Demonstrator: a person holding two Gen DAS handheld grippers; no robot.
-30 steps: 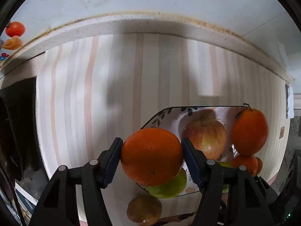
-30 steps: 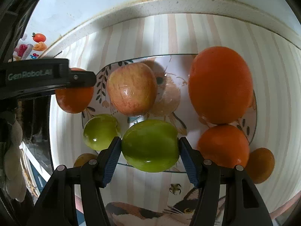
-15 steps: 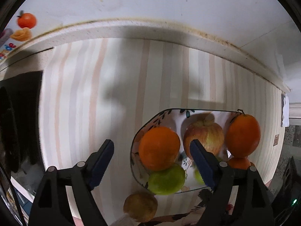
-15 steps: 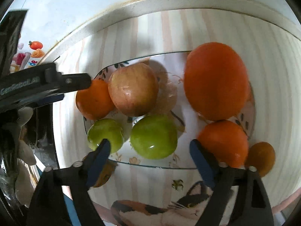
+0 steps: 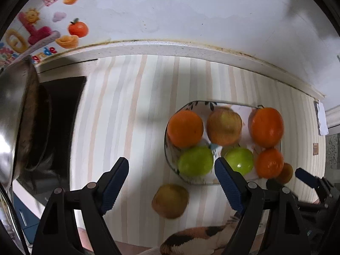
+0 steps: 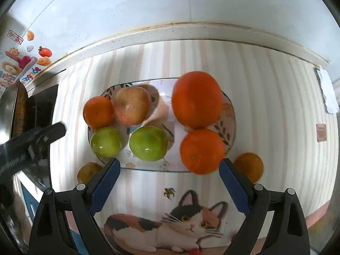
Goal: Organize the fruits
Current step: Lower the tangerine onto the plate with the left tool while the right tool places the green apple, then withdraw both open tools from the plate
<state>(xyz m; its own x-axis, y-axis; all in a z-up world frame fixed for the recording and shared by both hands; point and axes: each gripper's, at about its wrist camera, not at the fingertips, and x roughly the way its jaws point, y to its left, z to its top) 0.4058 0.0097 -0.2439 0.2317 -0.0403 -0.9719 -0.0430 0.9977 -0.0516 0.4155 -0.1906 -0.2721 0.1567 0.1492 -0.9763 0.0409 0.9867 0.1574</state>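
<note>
Six fruits are seen gathered on the patterned plate [image 6: 230, 114], apparently grouped there so loose pieces are cleared off the striped desk [image 6: 265, 85]. Read from left to right in the right wrist view, a small orange [image 6: 98, 112] is set at the plate's left edge, touching the red-yellow apple [image 6: 132, 105]; below them two green fruits [image 6: 106, 142] [image 6: 148, 143] are laid side by side near the front rim. On the right half, the large orange [image 6: 196, 98] is placed behind a medium orange [image 6: 201, 150], the two touching.

Two brownish fruits are left off the plate, one just beside its lower left rim [image 6: 88, 171] and one beside its lower right [image 6: 248, 165], and are judged still to be sorted.

Nothing is held by either tool. The left gripper [image 5: 171, 182] is shown with its jaws well apart above the desk, and the right gripper [image 6: 169, 182] is caught with its jaws opening, empty, over the plate's front rim and the cat picture [image 6: 170, 223].

Wall stickers [image 5: 42, 31] at far left carry bright letters, of which only "nde" can be partly read. At far left a metal pan [image 5: 14, 116] is seen beside the desk.
</note>
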